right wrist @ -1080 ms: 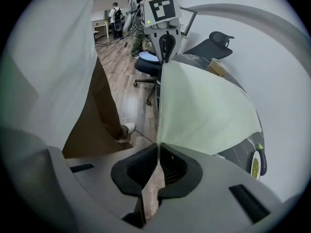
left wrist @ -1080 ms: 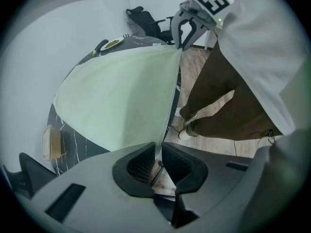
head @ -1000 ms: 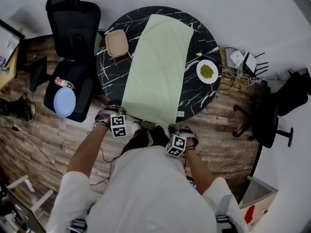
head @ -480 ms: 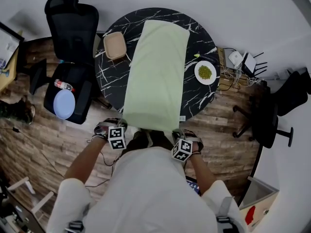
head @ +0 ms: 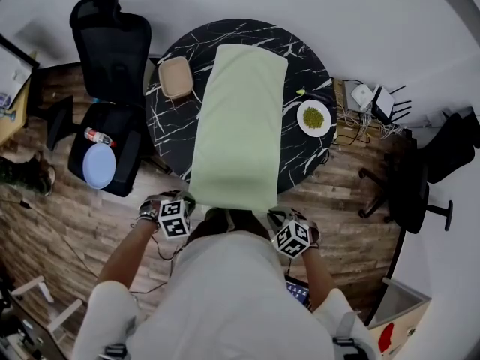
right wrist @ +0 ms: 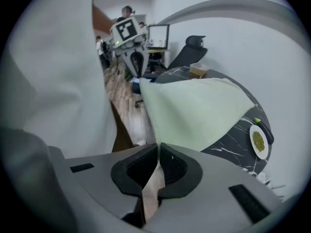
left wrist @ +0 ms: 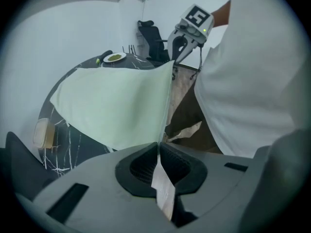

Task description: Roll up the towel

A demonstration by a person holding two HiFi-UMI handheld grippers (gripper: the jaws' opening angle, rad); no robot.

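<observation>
- Now my left gripper (left wrist: 159,152) and right gripper (right wrist: 159,154) have both come up and back toward my body, each with its jaws pressed together on a near corner of the towel (head: 240,126).
- The towel's near edge hangs lifted between them, off the table (head: 307,163); the rest lies flat along the black top.
- So the grasp looks done, I judge, and folding that edge over to start the roll comes next.
- The tan tray (head: 175,77) by the towel's left edge looks empty; the white plate (head: 313,117) on the right holds green bits.
</observation>
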